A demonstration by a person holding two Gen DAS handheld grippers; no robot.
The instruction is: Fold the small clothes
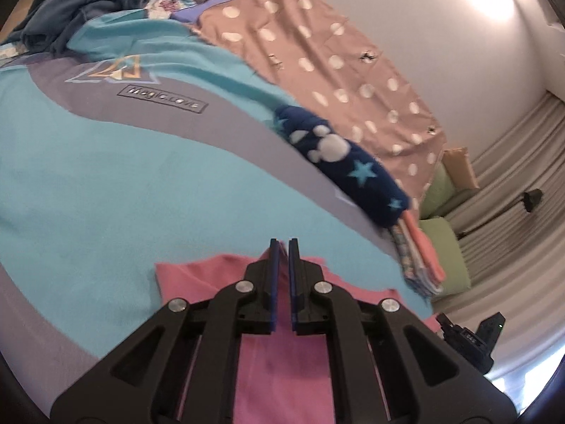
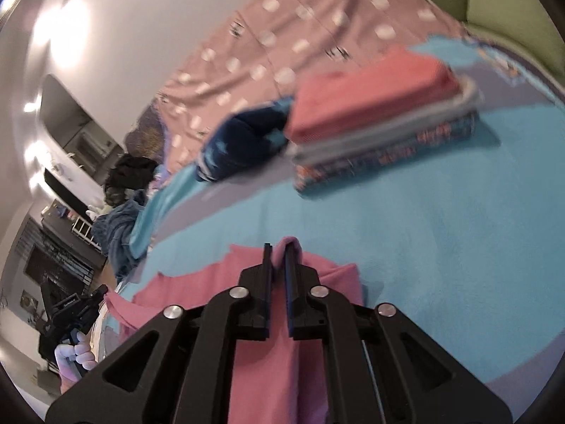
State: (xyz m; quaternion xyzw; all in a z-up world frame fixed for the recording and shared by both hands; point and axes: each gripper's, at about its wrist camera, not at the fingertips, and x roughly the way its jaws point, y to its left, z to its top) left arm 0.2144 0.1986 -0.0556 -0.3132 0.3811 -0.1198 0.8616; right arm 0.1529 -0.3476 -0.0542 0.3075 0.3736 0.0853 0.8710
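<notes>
A pink cloth [image 1: 272, 364] lies on the turquoise and grey blanket [image 1: 106, 183], under both grippers. My left gripper [image 1: 283, 247] is shut on a fold of the pink cloth, with pink fabric showing between its pads. My right gripper [image 2: 279, 252] is shut on another edge of the pink cloth [image 2: 261, 371], which bunches up between its fingers. A stack of folded clothes [image 2: 381, 123] with a coral piece on top sits ahead of my right gripper. It also shows edge-on in the left wrist view [image 1: 420, 258].
A navy fleece piece with stars [image 1: 339, 155] lies next to the stack. A pink polka-dot sheet [image 1: 335, 56] covers the far side of the bed. Unfolded blue and dark clothes [image 1: 81, 3] are heaped at the far end. Green cushions [image 2: 512, 21] lie beyond the bed.
</notes>
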